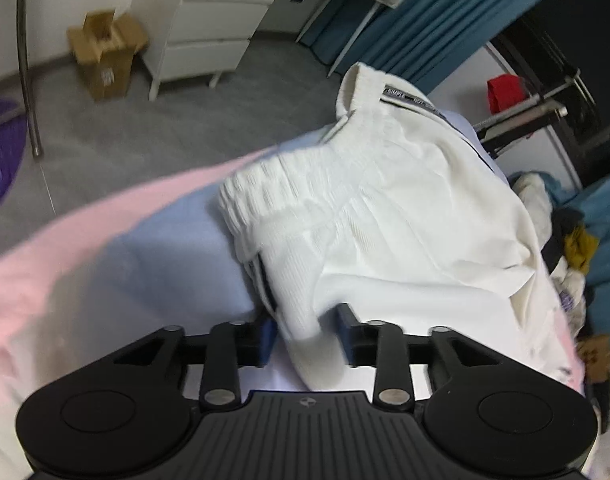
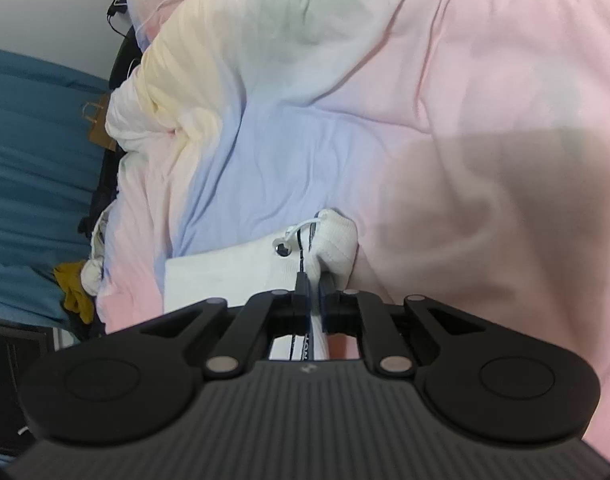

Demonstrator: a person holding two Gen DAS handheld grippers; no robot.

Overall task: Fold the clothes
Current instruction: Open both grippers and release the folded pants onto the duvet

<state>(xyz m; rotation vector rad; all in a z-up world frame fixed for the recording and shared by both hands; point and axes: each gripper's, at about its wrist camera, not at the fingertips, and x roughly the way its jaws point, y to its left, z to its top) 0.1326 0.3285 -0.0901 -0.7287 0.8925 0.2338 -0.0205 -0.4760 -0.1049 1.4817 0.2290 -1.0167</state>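
Observation:
A white knitted garment [image 1: 389, 216] with a ribbed elastic waistband and a black lettered stripe lies bunched on the pastel bedcover [image 1: 65, 280]. In the left wrist view my left gripper [image 1: 305, 334] is shut on a thick fold of the garment's near edge, its fingers held apart by the cloth. In the right wrist view my right gripper [image 2: 313, 296] is shut on another edge of the white garment [image 2: 329, 248], next to a drawstring eyelet [image 2: 282, 249] and a white cord. The jaws stand almost together there.
The pink, blue and yellow bedcover [image 2: 465, 100] is rumpled. Mixed clothes [image 1: 573, 248] pile at the bed's far side by a blue curtain [image 2: 33, 160]. On the grey floor stand a cardboard box [image 1: 105, 60], a white drawer unit [image 1: 209, 28] and a purple basket [image 1: 1, 152].

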